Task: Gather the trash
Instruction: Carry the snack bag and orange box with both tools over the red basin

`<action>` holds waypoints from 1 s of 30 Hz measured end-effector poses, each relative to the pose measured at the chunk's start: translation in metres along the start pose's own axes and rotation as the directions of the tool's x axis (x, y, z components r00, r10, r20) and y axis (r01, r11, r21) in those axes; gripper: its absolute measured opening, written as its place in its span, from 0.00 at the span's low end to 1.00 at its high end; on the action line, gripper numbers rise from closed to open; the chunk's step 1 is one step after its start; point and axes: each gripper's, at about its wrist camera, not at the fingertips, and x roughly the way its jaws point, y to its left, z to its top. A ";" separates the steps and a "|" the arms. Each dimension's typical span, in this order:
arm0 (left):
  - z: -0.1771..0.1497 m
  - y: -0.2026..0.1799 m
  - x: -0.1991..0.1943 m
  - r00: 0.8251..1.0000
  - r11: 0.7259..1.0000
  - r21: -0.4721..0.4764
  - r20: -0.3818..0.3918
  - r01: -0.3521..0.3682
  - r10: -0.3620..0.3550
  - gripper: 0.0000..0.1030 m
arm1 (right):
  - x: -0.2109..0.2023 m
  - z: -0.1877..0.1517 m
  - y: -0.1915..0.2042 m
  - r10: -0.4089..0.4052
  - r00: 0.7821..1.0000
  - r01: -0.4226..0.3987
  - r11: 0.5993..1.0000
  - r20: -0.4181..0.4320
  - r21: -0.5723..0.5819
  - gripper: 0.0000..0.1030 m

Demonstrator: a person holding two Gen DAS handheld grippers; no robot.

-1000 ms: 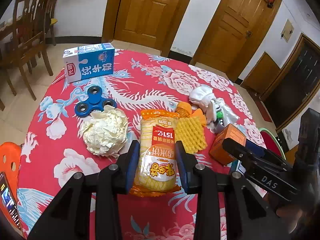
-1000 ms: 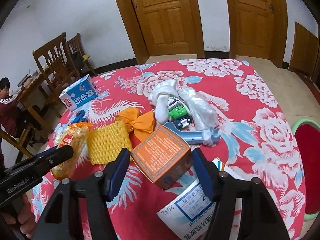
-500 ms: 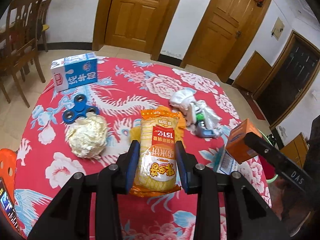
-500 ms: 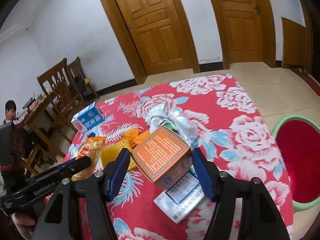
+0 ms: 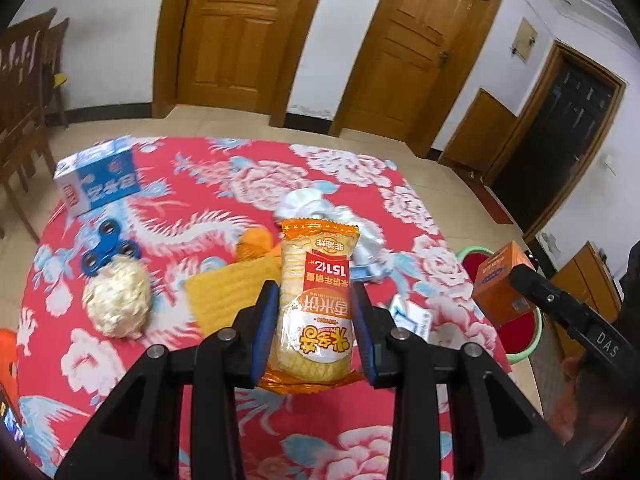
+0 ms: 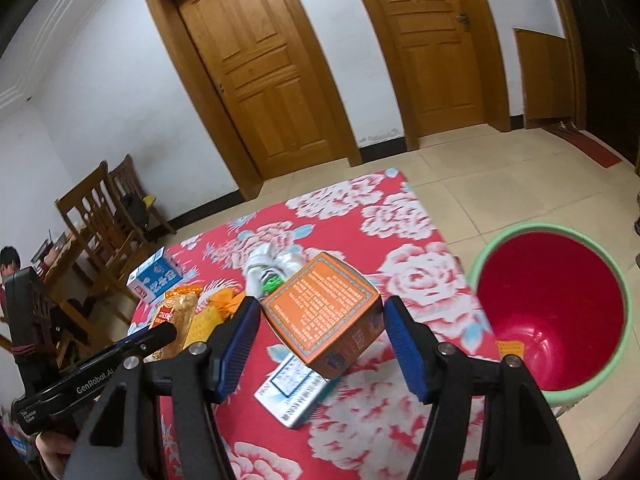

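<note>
two jaws pinch trash: yellow-orange snack packet (image 5: 316, 304) left, orange box (image 6: 324, 326) right.

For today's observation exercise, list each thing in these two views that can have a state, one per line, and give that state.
Left gripper: shut on the snack packet.
Snack packet: held upright, off the table.
Right gripper: shut on the orange box.
Orange box: held tilted above the table.
Bin: open beside the table; only a small yellow scrap shows inside.
Milk carton: lying on its side.
Paper ball: crumpled, on the table.
Doors: closed.
</note>
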 end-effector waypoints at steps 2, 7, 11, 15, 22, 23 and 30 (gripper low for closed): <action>0.003 -0.010 0.002 1.000 1.000 0.018 0.001 0.012 -0.012 0.35 | -0.005 0.000 -0.007 -0.014 1.000 0.014 1.000 0.009 0.014 0.65; 0.006 -0.036 0.010 0.999 0.997 0.061 -0.005 0.043 -0.042 0.35 | -0.018 0.001 -0.032 -0.049 0.998 0.047 0.997 0.033 0.059 0.65; 0.007 -0.058 0.019 0.998 0.993 0.095 -0.018 0.069 -0.068 0.35 | -0.026 0.002 -0.051 -0.078 0.996 0.073 0.993 0.048 0.093 0.65; 0.009 -0.081 0.031 0.995 0.986 0.134 -0.036 0.095 -0.091 0.35 | -0.032 0.000 -0.068 -0.106 0.993 0.099 0.987 0.054 0.127 0.65; 0.010 -0.118 0.052 0.990 0.973 0.186 -0.073 0.133 -0.121 0.35 | -0.036 -0.002 -0.099 -0.151 0.987 0.139 0.974 0.054 0.178 0.65; 0.010 -0.121 0.055 0.989 0.972 0.191 -0.078 0.136 -0.124 0.35 | -0.036 -0.003 -0.104 -0.158 0.986 0.146 0.972 0.053 0.184 0.65; 0.007 -0.151 0.084 0.981 0.960 0.221 -0.125 0.170 -0.145 0.35 | -0.032 -0.007 -0.135 -0.188 0.982 0.175 0.956 0.031 0.237 0.65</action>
